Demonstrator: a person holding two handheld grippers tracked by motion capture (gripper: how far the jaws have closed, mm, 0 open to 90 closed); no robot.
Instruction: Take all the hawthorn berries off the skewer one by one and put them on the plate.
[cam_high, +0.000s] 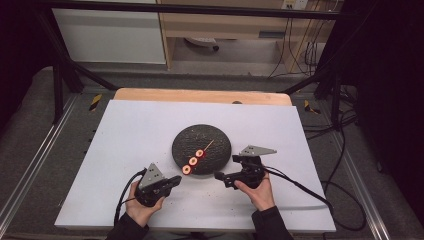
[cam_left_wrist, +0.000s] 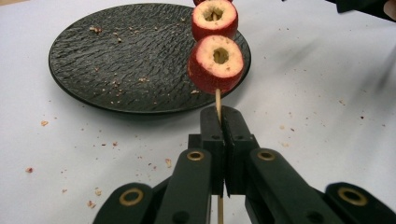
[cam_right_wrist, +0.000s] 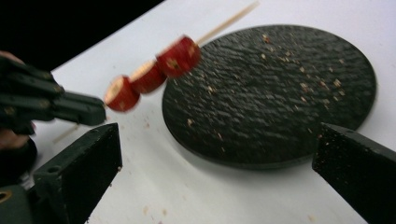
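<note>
Left gripper (cam_left_wrist: 223, 122) pinches skewer (cam_left_wrist: 218, 100) near its blunt end, holding three red fruit rings (cam_high: 193, 161) above plate's (cam_high: 215, 137) near edge, mid-tabletop. Right gripper (cam_high: 221, 176) spread, empty, beside plate. Rings threaded; goal unstated, remainder unclear.

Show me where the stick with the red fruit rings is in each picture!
High view: the skewer sits mid-picture, slanting over the lower left edge of the black plate.
Left gripper view: it runs up the middle, its stick pinched between the left gripper fingers.
Right gripper view: it sits upper left, slanting, blurred, beside the plate.
Shared landmark: the black plate, dotted with crumbs.
</note>
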